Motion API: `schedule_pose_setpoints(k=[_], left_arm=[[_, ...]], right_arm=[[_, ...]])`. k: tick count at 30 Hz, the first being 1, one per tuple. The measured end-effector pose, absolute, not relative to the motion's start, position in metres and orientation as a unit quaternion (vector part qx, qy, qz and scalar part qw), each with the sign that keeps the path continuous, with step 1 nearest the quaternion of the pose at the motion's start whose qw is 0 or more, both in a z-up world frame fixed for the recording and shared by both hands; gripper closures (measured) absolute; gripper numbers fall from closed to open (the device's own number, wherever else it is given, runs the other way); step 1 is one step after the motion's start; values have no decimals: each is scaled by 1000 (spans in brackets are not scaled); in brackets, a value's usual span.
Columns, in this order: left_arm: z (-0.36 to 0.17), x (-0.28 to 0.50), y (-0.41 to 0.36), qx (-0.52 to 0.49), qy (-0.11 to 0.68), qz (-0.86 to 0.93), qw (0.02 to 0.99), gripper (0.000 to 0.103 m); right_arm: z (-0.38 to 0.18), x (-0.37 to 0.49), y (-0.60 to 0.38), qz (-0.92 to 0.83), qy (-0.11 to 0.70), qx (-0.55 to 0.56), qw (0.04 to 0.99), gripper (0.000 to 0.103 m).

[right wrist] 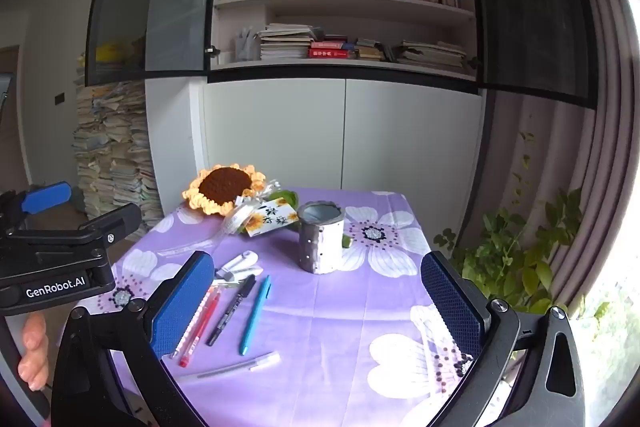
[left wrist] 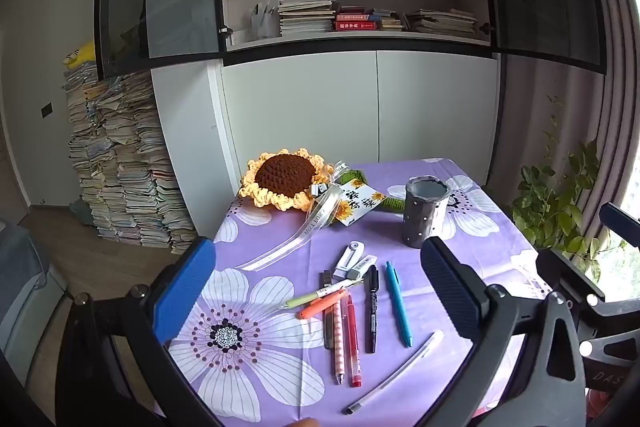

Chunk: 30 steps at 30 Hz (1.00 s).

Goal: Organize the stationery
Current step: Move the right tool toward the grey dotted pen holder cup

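Two hand-held grippers, left [left wrist: 320, 301] and right [right wrist: 316, 303], gape empty. Pens [left wrist: 362, 311] lie loose on desk [left wrist: 500, 251] just before cup [left wrist: 425, 211]. Nothing sorted; next likely pinch one pen.

Both wrist views look forward and slightly down from the near table [left wrist: 496, 251] edge, sharing its pens and bookshelf [right wrist: 344, 7].
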<state>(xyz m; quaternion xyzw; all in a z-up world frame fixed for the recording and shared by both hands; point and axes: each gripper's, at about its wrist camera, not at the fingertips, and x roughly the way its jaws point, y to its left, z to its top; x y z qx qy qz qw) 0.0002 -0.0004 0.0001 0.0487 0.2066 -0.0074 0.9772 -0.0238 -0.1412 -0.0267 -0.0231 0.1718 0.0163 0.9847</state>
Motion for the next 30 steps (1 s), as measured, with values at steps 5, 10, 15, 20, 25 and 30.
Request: schedule_pose_setpoints(k=[5, 10, 15, 20, 25, 30], left_arm=[[-1, 0, -1, 47, 205, -8, 978, 1], [-1, 1, -4, 48, 202, -7, 978, 1], [3, -3, -5, 47, 194, -9, 980, 1], [3, -7, -2, 44, 185, -11, 982, 1], [6, -13, -1, 43, 168, -11, 985, 1], [13, -24, 1, 45, 131, -3, 990, 1]], right_arm=[[-28, -23, -141, 16, 173, -25, 984, 0], [-28, -23, -140, 15, 173, -25, 985, 0], [-25, -24, -141, 13, 167, -26, 986, 0], [-22, -27, -137, 9, 155, -31, 987, 0], [-21, -30, -138, 10, 147, -28, 989, 0], [-18, -32, -139, 8, 136, -25, 990, 0]])
